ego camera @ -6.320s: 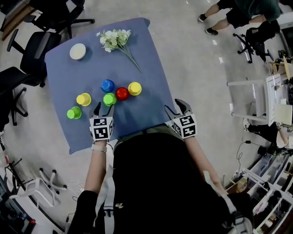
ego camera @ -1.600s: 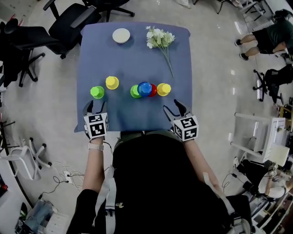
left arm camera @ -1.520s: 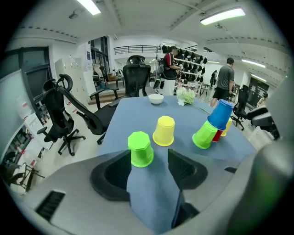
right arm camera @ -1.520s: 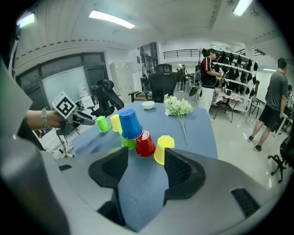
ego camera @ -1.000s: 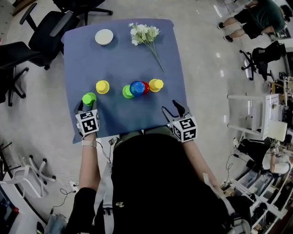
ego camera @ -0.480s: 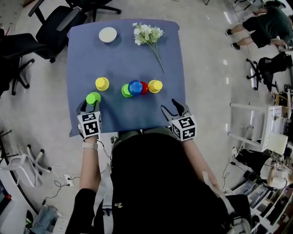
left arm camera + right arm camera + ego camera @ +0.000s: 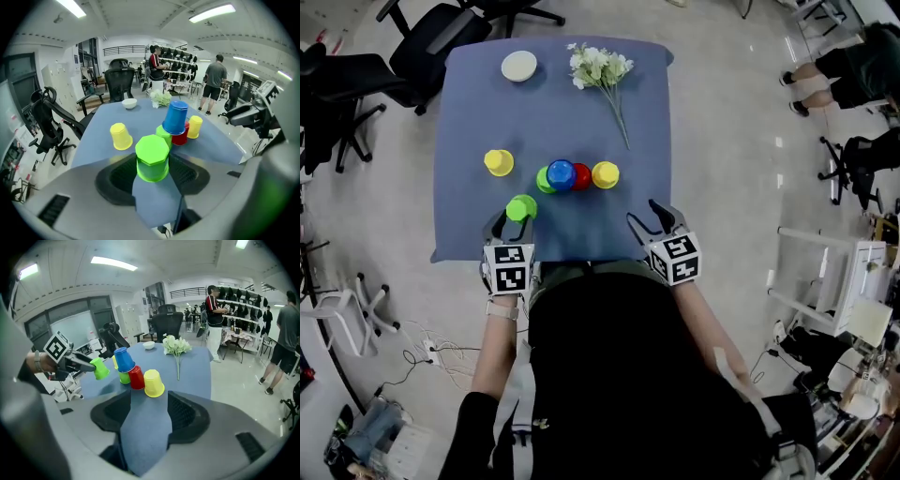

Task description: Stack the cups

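An upside-down light green cup (image 7: pixel 521 207) hangs just above the blue cloth, with my left gripper (image 7: pixel 514 219) shut on it; the jaws closed on it a moment ago. In the left gripper view this held green cup (image 7: pixel 152 158) sits between the pads. Beyond it stand a yellow cup (image 7: pixel 498 162), another green cup (image 7: pixel 543 180) with a blue cup (image 7: pixel 561 173) tilted on top, a red cup (image 7: pixel 580 176) and a second yellow cup (image 7: pixel 605 174). My right gripper (image 7: pixel 645 217) stands open at the cloth's near edge, with nothing between its fingers (image 7: pixel 108 416).
The blue-covered table (image 7: pixel 469 112) carries a white bowl (image 7: pixel 519 66) and a bunch of white flowers (image 7: pixel 600 67) at its far end. Office chairs (image 7: pixel 412 56) stand at the far left. People (image 7: pixel 216 82) stand in the room beyond.
My left gripper has closed on the outer green cup at the left, lifted it and carried it right, toward the cluster. My right gripper has barely shifted.
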